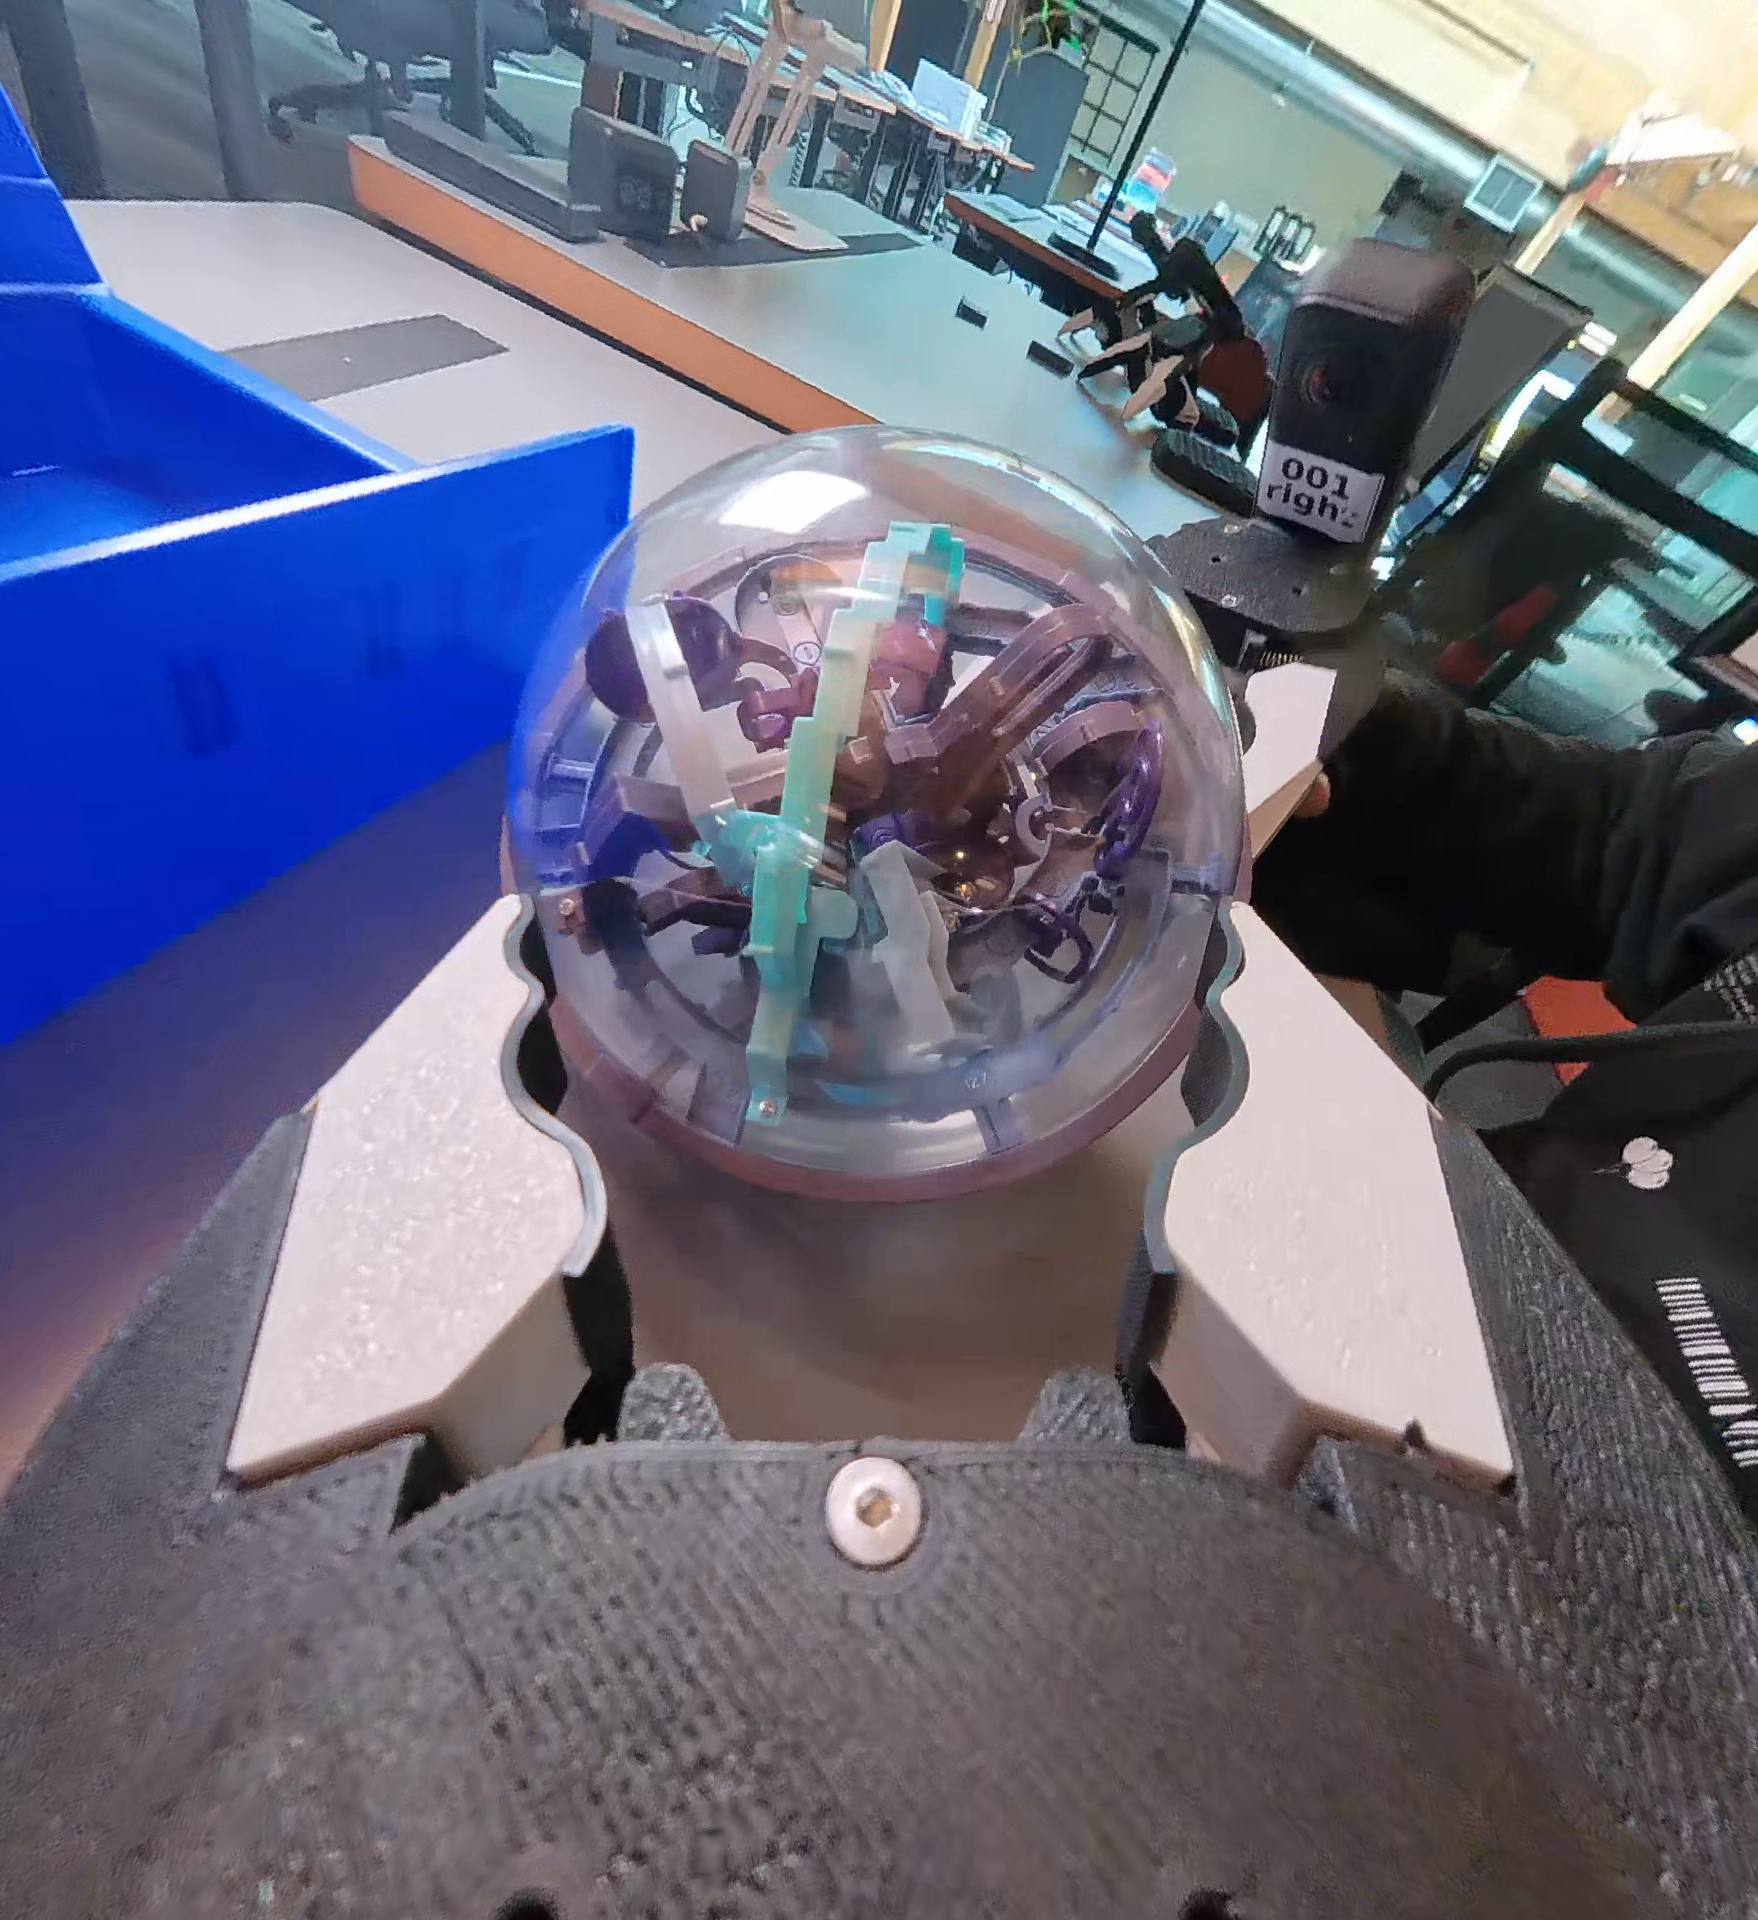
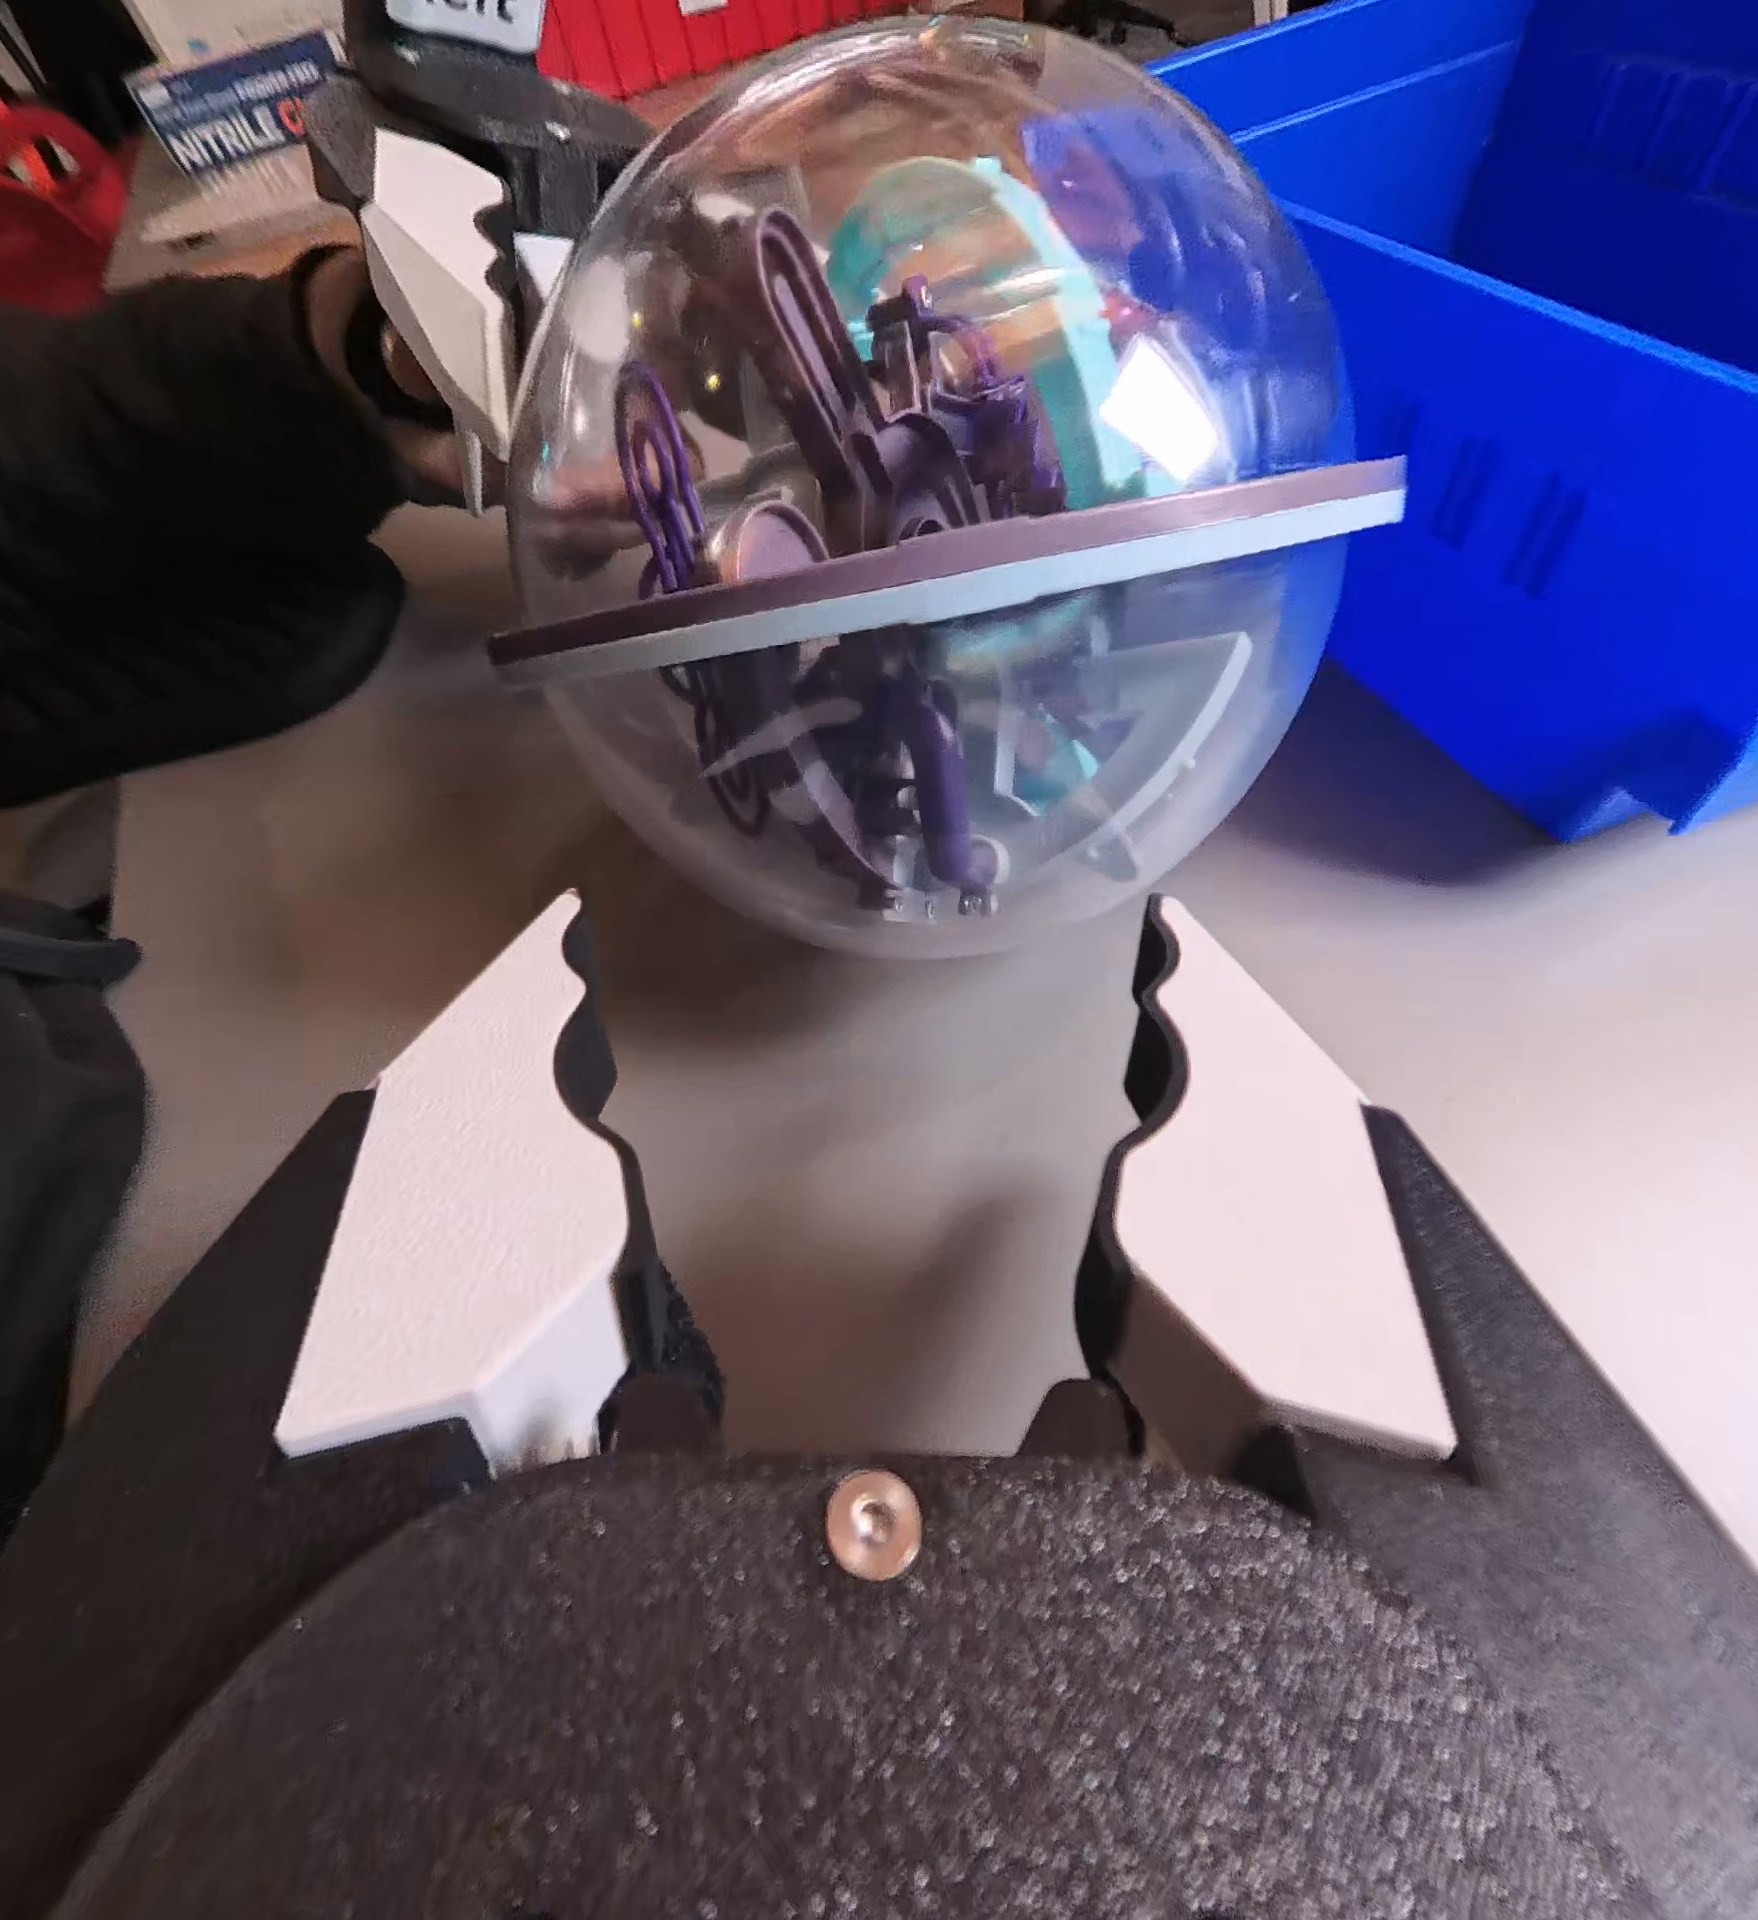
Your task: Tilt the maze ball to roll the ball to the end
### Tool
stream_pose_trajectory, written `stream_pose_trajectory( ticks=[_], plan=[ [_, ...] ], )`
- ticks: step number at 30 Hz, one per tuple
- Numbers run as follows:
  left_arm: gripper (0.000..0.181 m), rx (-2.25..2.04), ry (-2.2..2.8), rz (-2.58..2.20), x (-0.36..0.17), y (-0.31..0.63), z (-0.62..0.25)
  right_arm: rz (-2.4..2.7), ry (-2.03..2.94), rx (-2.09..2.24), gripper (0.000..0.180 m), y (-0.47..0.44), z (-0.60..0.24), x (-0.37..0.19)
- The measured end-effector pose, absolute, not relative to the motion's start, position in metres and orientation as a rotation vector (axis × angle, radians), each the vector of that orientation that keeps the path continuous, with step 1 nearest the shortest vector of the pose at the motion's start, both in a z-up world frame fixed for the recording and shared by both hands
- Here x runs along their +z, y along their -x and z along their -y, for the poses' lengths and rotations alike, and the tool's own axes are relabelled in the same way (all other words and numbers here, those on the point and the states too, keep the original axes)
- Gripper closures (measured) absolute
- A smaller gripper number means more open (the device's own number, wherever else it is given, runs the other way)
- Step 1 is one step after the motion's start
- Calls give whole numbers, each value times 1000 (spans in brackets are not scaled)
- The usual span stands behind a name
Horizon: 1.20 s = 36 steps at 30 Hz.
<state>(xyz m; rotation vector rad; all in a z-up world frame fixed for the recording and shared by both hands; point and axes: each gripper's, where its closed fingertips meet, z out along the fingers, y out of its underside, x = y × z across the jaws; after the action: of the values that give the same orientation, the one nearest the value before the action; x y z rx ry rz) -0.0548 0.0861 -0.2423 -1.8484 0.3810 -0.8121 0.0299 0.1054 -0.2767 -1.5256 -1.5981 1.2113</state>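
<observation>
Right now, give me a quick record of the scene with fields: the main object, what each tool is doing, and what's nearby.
object: maze ball, a clear sphere with purple and teal tracks inside
seam band: slightly tilted in the right wrist view
left tool: fingers set against the ball's two sides, holding it
right tool: open, the ball just beyond its tips, not gripped
small ball inside: cannot tell where it is
nearby: blue bin beside the ball
surface: light grey table
</observation>
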Motion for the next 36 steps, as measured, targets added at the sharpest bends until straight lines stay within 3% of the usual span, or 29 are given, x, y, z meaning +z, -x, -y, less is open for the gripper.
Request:
stream_pose_trajectory(
  ticks=[5,12,16,36],
  plan=[
    [62,-796,1878,-439,-245,58,-78,1649,1478,1157,80,-23,-108,-280],
    [47,-676,1738,-767,-220,64,-86,1649,1454,1247,90,-15,-113,-270],
    [40,-550,1777,-958,-238,54,-92,1624,1446,1347,96,-11,-115,-259],
    [42,-1024,1854,-320,-239,82,-103,1558,1404,1505,91,13,-127,-250]
  ],
)
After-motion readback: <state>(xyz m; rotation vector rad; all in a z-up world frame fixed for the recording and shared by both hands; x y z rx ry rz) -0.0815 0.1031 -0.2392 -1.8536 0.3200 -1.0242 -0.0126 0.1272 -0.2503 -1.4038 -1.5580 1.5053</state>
